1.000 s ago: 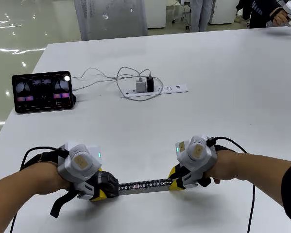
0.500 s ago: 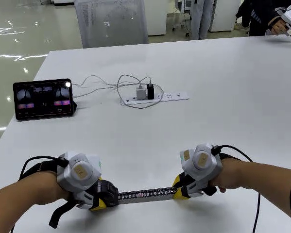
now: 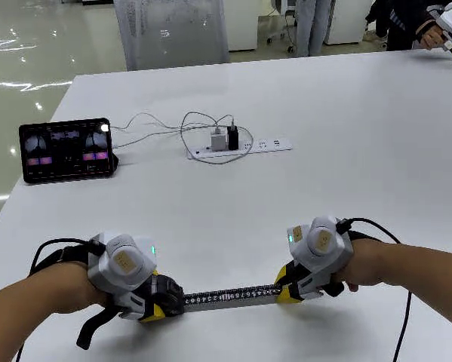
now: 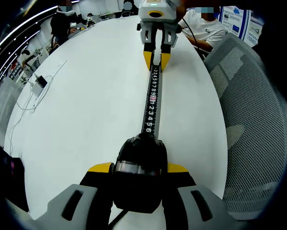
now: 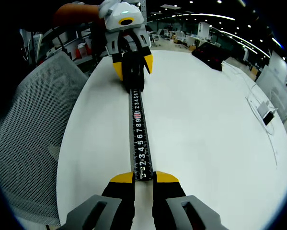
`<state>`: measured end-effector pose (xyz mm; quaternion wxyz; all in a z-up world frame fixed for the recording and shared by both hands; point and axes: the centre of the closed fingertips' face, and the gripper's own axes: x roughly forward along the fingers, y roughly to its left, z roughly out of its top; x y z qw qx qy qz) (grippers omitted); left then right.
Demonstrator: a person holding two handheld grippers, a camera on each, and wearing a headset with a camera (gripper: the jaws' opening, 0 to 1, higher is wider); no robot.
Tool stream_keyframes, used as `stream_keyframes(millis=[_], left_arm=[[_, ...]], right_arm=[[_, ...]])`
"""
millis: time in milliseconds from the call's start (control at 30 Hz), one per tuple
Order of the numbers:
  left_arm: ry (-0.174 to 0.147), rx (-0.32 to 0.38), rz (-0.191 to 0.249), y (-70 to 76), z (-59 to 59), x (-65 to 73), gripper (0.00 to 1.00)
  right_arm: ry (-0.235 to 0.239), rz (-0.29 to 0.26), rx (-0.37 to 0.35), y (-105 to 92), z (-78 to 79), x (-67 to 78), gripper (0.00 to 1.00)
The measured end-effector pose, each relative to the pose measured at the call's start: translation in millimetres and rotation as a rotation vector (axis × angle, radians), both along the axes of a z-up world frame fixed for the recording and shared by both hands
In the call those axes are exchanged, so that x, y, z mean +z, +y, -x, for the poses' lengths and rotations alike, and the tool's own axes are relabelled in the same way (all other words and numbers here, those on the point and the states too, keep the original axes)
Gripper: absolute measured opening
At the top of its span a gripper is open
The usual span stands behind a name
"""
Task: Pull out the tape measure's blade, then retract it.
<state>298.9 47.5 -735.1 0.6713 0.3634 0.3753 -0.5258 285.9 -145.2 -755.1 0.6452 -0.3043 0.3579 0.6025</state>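
At the near edge of the white table (image 3: 346, 136), the left gripper (image 3: 159, 299) has its yellow-tipped jaws closed partway around the black tape measure case (image 3: 167, 296). The case fills the gap between them. In the left gripper view the case (image 4: 141, 172) sits squarely between the two tips of that gripper (image 4: 139, 167).

From the case the blade (image 3: 229, 296) runs out flat just above the tabletop towards the right gripper (image 3: 287, 291). Its printed numbers face up in both gripper views (image 4: 152, 103) (image 5: 137, 129).

The right gripper (image 5: 143, 178) has its jaws drawn nearly together and pinches the far end of the blade between them. This looks like the hook end, though the tip itself is hidden between the pads. Each gripper faces the other along the blade, with the right one (image 4: 155, 60) at the top of the left gripper view and the left one (image 5: 132, 64) holding the case (image 5: 132, 72) at the top of the right gripper view. A grey mesh chair back (image 4: 258, 120) stands beside the table edge.

Farther across the table, to the left, a tablet (image 3: 66, 148) lies with its screen lit. Near the middle a white power strip (image 3: 244, 143) carries a white charger (image 3: 219, 139) and a black charger (image 3: 233, 138), with thin cables (image 3: 158, 124) looping around it. At the far right corner, another person's hand (image 3: 431, 30) holds a yellow-tipped gripper.
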Motion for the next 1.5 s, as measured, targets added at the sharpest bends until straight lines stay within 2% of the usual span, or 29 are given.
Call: stream_keyframes(millis=[1500], left_arm=[[-0.002, 0.001, 0.001, 0.0, 0.3, 0.1, 0.35]], right_arm=[[0.015, 0.029, -0.032, -31.3, 1.3, 0.5, 0.09]])
